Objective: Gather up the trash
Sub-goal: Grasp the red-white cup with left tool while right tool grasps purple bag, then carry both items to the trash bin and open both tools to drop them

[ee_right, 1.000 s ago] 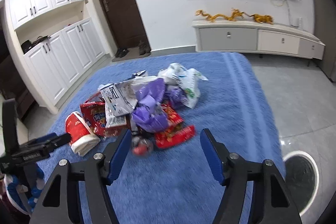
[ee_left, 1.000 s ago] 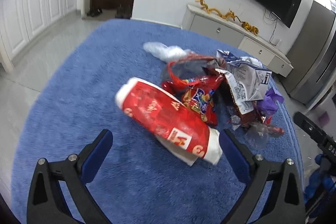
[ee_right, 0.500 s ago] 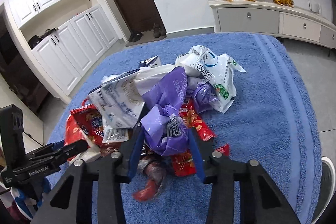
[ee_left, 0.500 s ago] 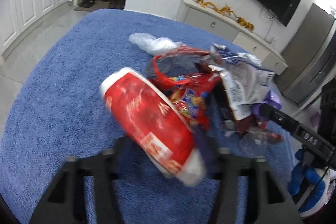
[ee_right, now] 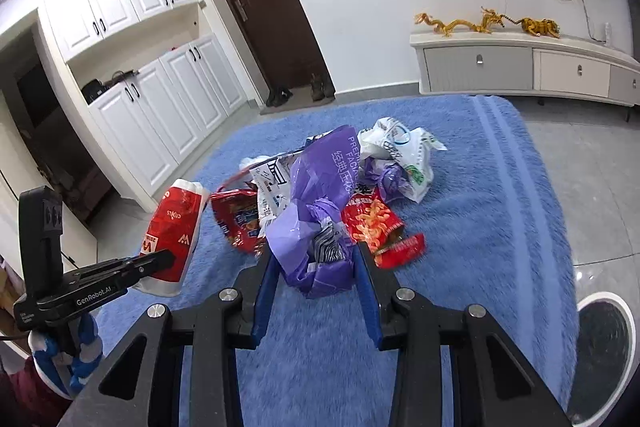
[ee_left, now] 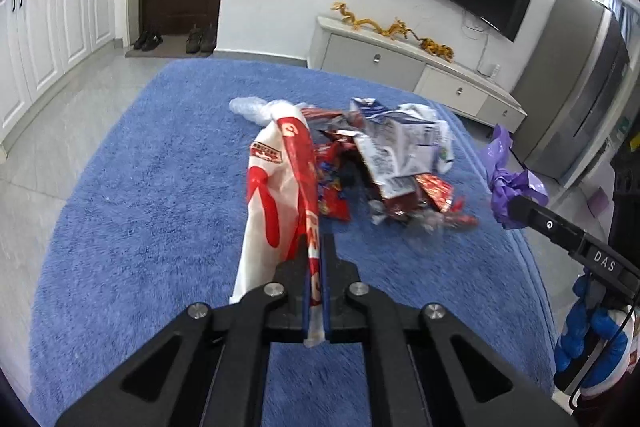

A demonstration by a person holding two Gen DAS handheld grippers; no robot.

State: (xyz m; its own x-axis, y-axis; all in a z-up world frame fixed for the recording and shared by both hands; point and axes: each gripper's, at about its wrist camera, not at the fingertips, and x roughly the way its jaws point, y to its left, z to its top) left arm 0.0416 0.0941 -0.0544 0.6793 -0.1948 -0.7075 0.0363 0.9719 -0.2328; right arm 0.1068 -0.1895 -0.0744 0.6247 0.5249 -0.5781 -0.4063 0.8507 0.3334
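My left gripper [ee_left: 316,247] is shut on a red and white plastic bag [ee_left: 280,195] and holds it up above the blue rug [ee_left: 152,195]; the bag also shows in the right wrist view [ee_right: 172,223]. My right gripper [ee_right: 314,255] is shut on a crumpled purple plastic bag [ee_right: 316,203], lifted off the pile; it also shows in the left wrist view [ee_left: 512,183]. A pile of trash lies on the rug: a white printed wrapper [ee_left: 400,147], red snack bags [ee_right: 372,219], and a white bag [ee_right: 404,155].
A low white TV cabinet [ee_right: 520,67] with golden dragon figures stands against the far wall. White cupboards [ee_right: 160,99] and a dark door [ee_right: 264,7] are at the left. A round white-rimmed bin [ee_right: 604,351] is at the right edge of the rug. A grey fridge [ee_left: 580,99] stands at the right.
Both grippers moved in and closed: the left on the red and white bag, the right on the purple bag. Both bags are now lifted off the rug.
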